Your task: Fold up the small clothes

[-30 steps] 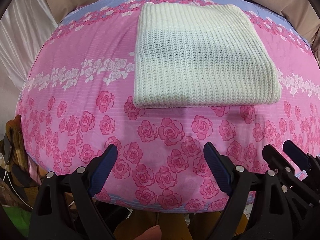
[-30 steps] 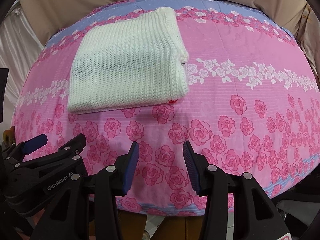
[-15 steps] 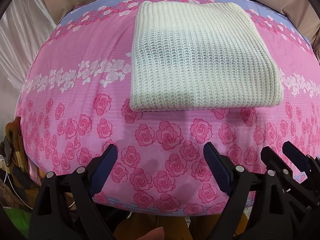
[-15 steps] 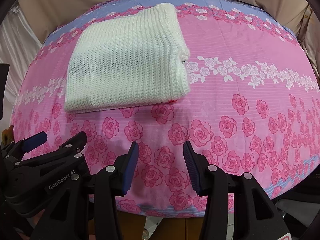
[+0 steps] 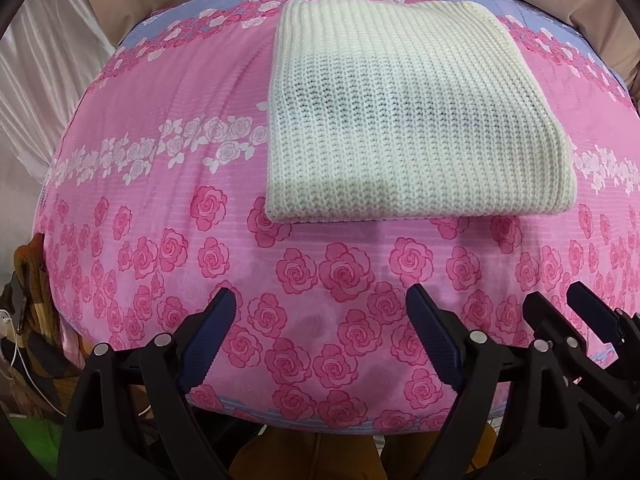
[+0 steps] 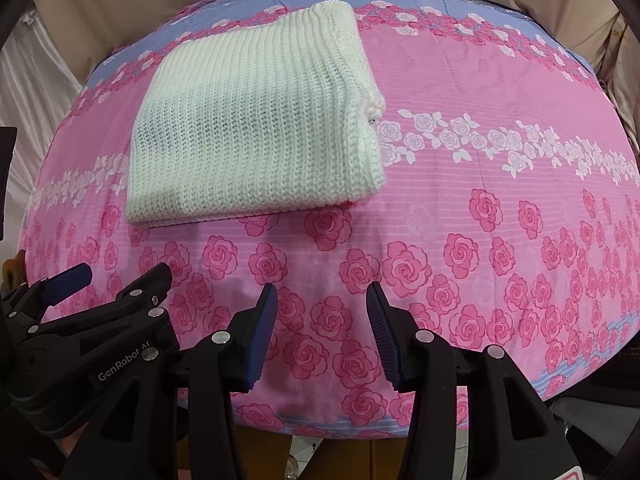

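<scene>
Nearest the camera, the left gripper (image 5: 320, 328) hangs over the near edge of the surface with its jaws wide apart, nothing between them. The right gripper (image 6: 322, 320) sits just beside it, jaws likewise apart and empty, though less widely. Both are clear of the fabric beneath. Under them lies a pink rose-print cover (image 5: 168, 184) with a band of white roses and a lilac far border. Farther back, a white knitted garment (image 5: 404, 116) rests folded into a flat rectangle, well apart from both grippers. Beige drapery (image 6: 120, 4) stands behind.
</scene>
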